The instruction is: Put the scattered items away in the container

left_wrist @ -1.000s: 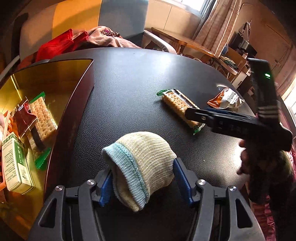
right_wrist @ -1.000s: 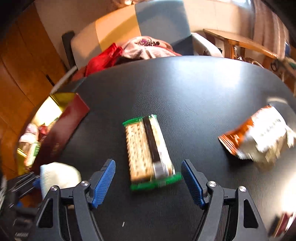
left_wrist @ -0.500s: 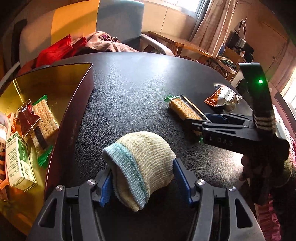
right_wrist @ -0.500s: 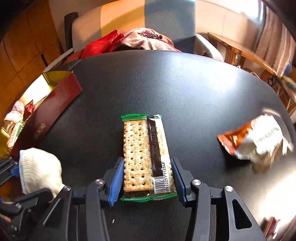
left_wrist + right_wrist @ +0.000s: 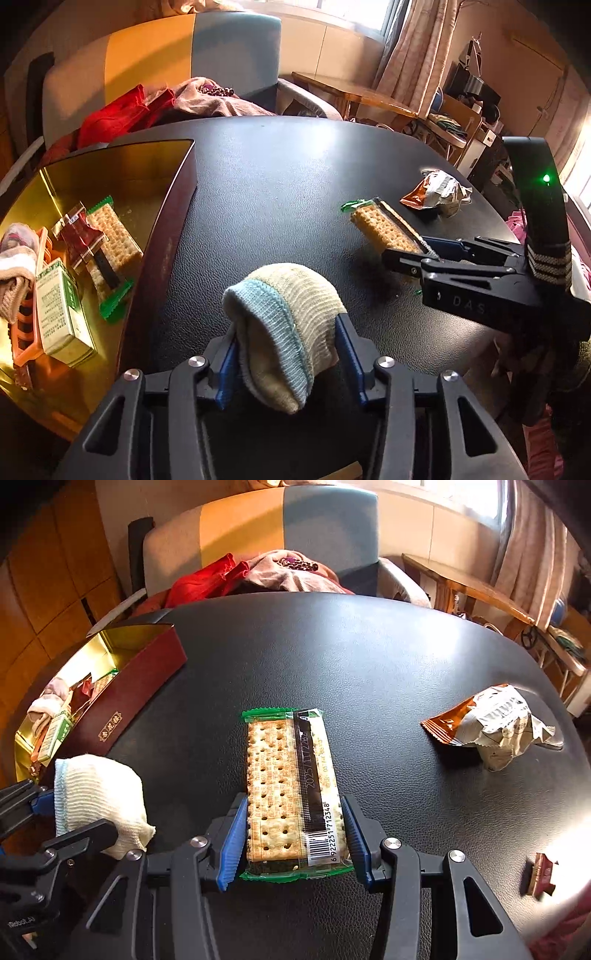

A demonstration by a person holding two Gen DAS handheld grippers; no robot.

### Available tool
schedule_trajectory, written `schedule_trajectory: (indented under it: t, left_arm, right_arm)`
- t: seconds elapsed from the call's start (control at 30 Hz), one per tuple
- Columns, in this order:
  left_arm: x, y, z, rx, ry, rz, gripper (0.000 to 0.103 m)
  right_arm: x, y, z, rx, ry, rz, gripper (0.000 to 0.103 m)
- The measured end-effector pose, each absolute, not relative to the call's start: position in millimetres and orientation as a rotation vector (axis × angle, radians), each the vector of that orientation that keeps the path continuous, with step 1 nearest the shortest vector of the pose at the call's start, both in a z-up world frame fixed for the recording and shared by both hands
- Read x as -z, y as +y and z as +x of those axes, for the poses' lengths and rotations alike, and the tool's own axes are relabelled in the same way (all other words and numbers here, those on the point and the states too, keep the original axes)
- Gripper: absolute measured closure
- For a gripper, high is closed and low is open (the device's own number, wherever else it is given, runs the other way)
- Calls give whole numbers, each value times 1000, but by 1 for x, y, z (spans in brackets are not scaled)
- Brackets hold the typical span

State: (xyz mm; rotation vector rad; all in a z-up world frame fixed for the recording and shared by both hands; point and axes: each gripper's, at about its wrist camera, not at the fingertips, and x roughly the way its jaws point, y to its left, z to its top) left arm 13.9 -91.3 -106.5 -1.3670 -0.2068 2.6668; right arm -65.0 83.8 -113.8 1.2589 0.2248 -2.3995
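Cracker packet [image 5: 293,794]: risen off table since earlier, clamped by right gripper [image 5: 293,843]; left gripper [image 5: 284,354] gripped sock [image 5: 284,325], both boxward.

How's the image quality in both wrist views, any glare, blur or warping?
Left wrist view: sharp; sunlight glares off the gold lining of the dark red box, and fisheye warping bends the round black table. Right wrist view: sharp centrally; the lower right corner is washed out beside the small red wrapped sweet.
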Motion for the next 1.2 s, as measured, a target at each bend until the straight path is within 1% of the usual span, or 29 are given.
schedule_trajectory:
  t: [0.2,0.37,0.6,0.73,0.87,1.0,1.2]
  left_arm:
    - [90,-105,20,-2673,-304,-1295,57]
    - [65,-123,27,-2731,-358,-1213,57]
    - [35,-180,37,-2906,-433,-1125,57]
    - [39,-225,37,-3007,-481,-1155,57]
    - [52,-252,35,-3055,-508,-1215,57]
    - [68,-264,32,-3060,-531,-1280,56]
    - [80,-274,27,-3054,-596,-1307,53]
  right_arm:
    - [101,90,-58,2426,167,1232,53]
    - [86,89,-58,2437,121,1187,53]
    - [51,36,-62,2352,105,1057,53]
    - [36,-18,-63,2267,142,989,53]
    - [33,-74,-63,2184,209,949,53]
    - [45,-126,-65,2112,280,977,53]
    - [72,-159,-73,2047,323,1081,53]
